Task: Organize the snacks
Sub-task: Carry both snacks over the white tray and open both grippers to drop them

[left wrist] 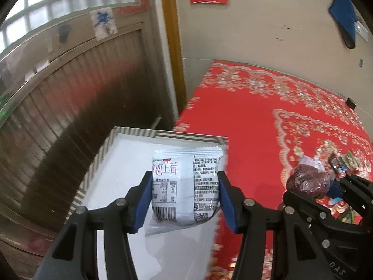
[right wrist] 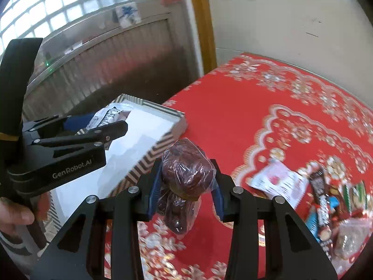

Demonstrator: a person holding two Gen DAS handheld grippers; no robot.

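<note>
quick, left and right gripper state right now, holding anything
left gripper: closed on a white snack packet, over the striped box.
right gripper: closed on a clear bag of dark red snacks, over the red tablecloth.

A counter under a red floral cloth [left wrist: 244, 121] stands against a pale wall [left wrist: 256, 35], beside a ribbed metal door [left wrist: 81, 88] topped by glass-block windows [right wrist: 70, 2].

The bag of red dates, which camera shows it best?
The right wrist view: the bag of red dates sits centred and close, clamped in the right tongs. The left wrist view shows it only small at the right edge, partly hidden behind those tongs.
</note>
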